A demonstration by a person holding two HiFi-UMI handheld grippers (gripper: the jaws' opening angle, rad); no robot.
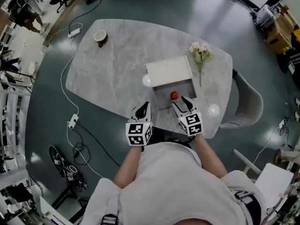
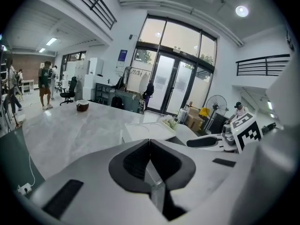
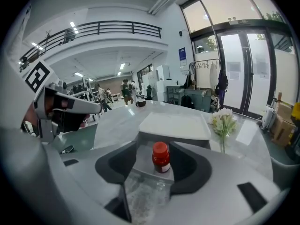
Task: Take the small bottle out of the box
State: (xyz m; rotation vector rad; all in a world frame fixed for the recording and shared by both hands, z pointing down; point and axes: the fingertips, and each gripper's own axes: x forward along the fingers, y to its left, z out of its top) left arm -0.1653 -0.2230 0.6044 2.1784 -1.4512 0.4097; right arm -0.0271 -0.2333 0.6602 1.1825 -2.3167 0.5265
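A small bottle (image 1: pixel 174 95) with a red cap stands upright in the open grey box (image 1: pixel 161 90) on the marble table. The box's white lid (image 1: pixel 169 71) lies behind it. My right gripper (image 1: pixel 183 104) hovers at the box's near edge, open. In the right gripper view the bottle (image 3: pixel 161 157) shows in the gap just ahead of the right gripper (image 3: pixel 157 149), and neither pad touches it. My left gripper (image 1: pixel 142 110) sits to the left of the box, near the table's front edge. The left gripper (image 2: pixel 149 142) is shut and holds nothing.
A small vase of pale flowers (image 1: pixel 200 54) stands right of the lid. A brown cup (image 1: pixel 100 36) sits at the table's far left. A grey chair (image 1: pixel 246 102) stands by the table's right end. Cables and a power strip (image 1: pixel 72 122) lie on the floor at left.
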